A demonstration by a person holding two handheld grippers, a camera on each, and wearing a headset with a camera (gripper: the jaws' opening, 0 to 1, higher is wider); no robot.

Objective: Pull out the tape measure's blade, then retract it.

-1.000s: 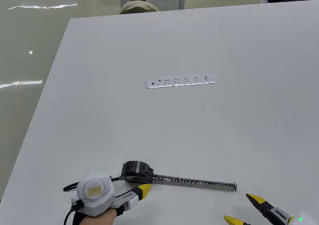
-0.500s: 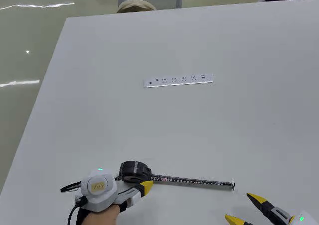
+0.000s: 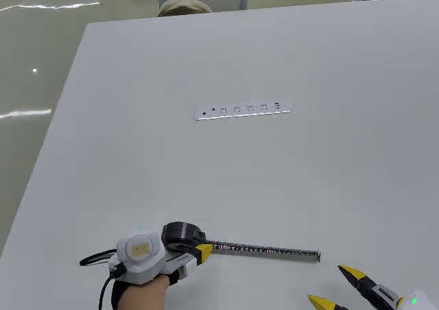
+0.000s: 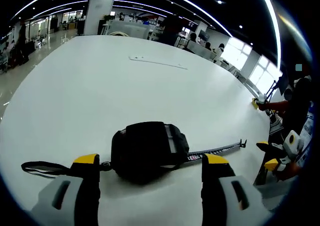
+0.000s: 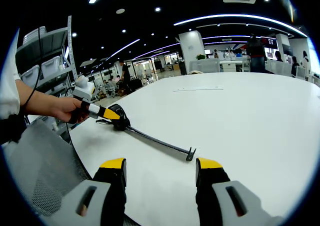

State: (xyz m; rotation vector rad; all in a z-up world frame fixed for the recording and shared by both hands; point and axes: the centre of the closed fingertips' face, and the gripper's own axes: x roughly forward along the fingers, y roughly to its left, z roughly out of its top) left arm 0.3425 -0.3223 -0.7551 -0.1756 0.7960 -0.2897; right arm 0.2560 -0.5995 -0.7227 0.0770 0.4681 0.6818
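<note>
Left hand-held gripper (image 4: pixel 151 160) wide astride black round tape-measure case (image 4: pixel 149 146); right hand-held gripper (image 5: pixel 159 163) wide too. Ungripped case may skid if extended dark blade (image 3: pixel 264 249) snaps back.

Tape measure (image 3: pixel 182 237): black case, wrist strap trailing, is lying well nearer to me than the white power strip (image 3: pixel 243 110). Blade (image 3: pixel 264 250) is lying extended rightward, hook at its tip.

Matt white tabletop (image 3: pixel 274 186), matt black tape measure case (image 4: pixel 147 148), glossy floor (image 3: pixel 34 49)
</note>
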